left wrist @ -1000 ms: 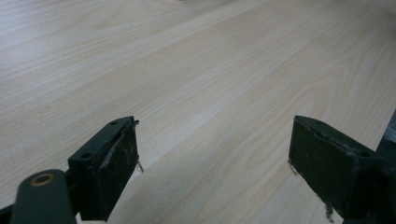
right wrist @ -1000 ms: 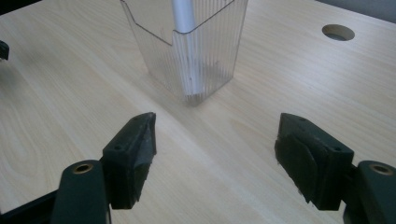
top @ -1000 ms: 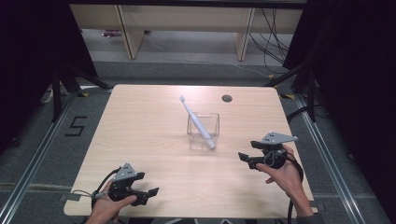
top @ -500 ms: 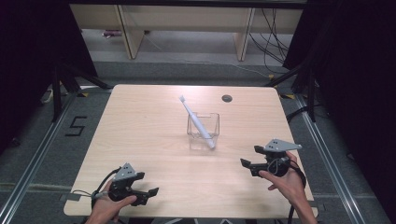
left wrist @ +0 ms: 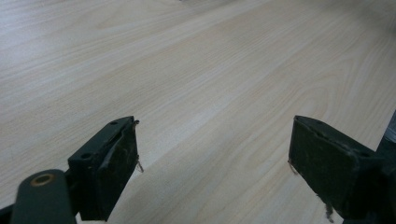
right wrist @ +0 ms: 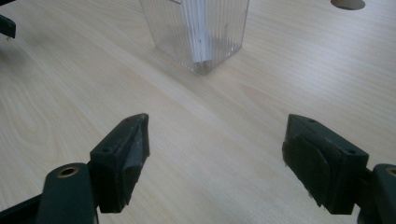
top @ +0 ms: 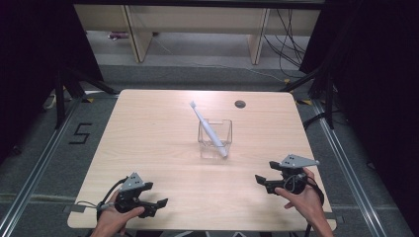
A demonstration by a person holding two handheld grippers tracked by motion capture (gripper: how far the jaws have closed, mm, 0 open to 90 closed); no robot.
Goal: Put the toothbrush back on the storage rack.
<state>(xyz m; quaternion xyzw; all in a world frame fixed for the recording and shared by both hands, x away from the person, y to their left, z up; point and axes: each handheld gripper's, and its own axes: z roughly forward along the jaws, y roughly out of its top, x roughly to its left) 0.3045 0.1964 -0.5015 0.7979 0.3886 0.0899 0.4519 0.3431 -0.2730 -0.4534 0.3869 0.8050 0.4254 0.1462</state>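
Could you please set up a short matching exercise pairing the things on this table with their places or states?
Things:
1. toothbrush
2. clear cup
3. left tongs
4. dark round hole

Places or states:
A. near the table's far edge
B. open, at the near left
C. leaning in the cup, head up
D. mid-table, upright

Pairs: 1-C, 2-D, 3-B, 4-A

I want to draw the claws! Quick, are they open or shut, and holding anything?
Left gripper: open, holding nothing.
Right gripper: open, jaws just opened wider, holding nothing.
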